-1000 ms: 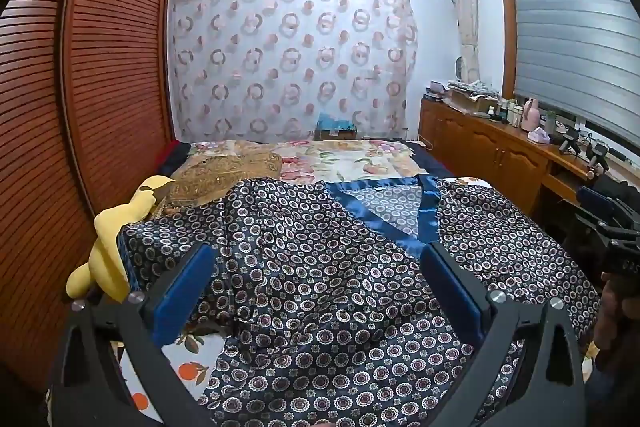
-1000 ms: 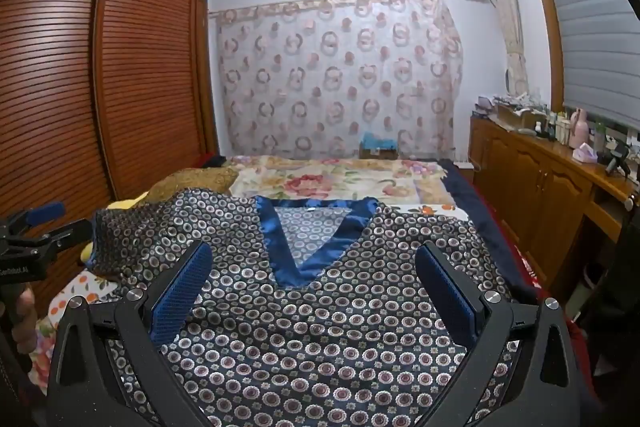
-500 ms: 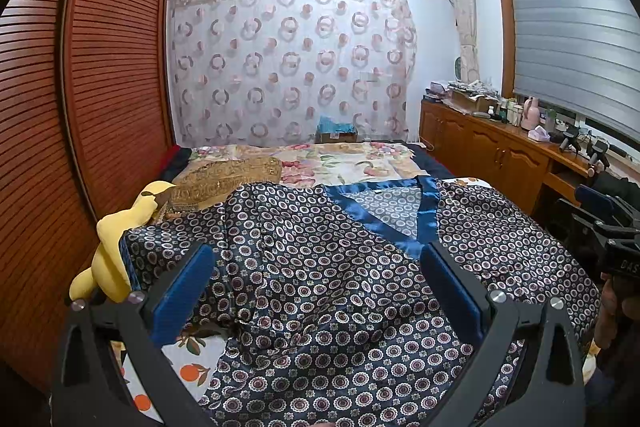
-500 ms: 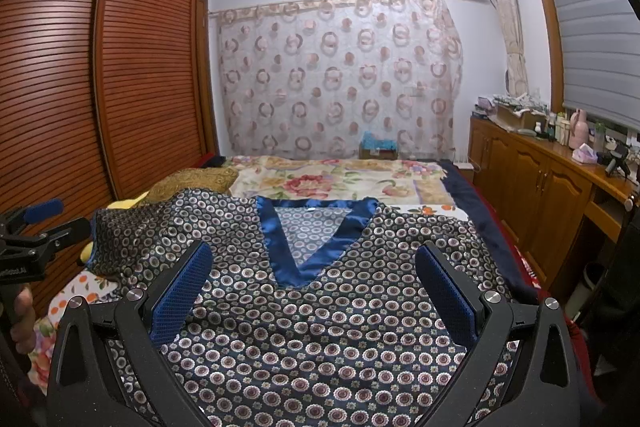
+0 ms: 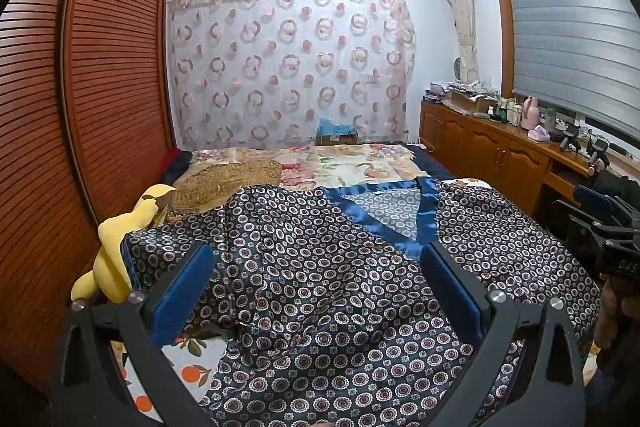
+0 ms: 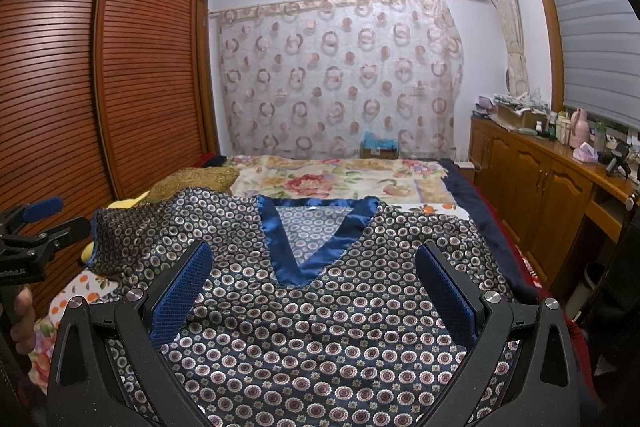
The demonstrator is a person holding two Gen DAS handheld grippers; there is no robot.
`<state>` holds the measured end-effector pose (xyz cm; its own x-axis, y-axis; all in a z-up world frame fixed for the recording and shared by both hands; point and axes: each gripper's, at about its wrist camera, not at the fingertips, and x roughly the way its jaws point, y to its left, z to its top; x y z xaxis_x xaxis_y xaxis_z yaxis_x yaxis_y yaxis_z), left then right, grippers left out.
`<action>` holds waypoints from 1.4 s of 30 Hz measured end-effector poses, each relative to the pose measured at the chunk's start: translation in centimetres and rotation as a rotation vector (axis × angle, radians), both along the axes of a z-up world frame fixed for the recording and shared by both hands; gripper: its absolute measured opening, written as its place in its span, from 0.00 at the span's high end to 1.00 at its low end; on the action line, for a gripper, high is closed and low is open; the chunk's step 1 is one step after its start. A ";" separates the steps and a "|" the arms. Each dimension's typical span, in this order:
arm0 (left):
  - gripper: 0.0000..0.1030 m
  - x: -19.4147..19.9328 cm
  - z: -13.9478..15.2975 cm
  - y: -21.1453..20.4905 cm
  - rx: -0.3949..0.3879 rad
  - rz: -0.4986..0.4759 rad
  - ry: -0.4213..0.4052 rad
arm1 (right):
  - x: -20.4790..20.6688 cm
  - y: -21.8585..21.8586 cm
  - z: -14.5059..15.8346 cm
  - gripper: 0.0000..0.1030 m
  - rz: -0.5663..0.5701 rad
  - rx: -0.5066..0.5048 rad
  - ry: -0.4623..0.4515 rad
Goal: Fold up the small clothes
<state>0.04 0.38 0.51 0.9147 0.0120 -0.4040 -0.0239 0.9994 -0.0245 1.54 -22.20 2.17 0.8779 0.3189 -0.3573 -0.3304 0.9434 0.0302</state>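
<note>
One patterned shirt (image 5: 340, 287) is lying spread across the bed (image 5: 352, 163), its blue V-collar (image 6: 316, 239) facing up. Two grippers, left gripper (image 5: 316, 291) and right gripper (image 6: 312, 287), are hovering over it, fingers apart, gripping nothing.

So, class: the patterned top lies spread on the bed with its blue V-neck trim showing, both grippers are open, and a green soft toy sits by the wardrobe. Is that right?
One detail is wrong: the soft toy is yellow, not green, as the left wrist view shows. The rest holds: the patterned top lies spread on the bed, blue V-neck trim showing, with the left gripper and right gripper both open.
</note>
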 end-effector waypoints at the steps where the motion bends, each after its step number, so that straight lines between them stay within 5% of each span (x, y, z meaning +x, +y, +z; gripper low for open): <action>1: 0.00 0.0 0.0 0.0 0.001 0.000 0.000 | 0.0 0.0 0.0 0.00 0.000 0.000 0.000; 42: 0.00 -0.2 0.3 -0.3 0.009 -0.003 -0.008 | -0.1 0.0 0.0 0.00 0.000 0.001 0.002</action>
<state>-0.16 0.10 0.80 0.9177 0.0126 -0.3970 -0.0206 0.9997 -0.0159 1.44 -22.17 2.18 0.8772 0.3192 -0.3586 -0.3303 0.9433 0.0315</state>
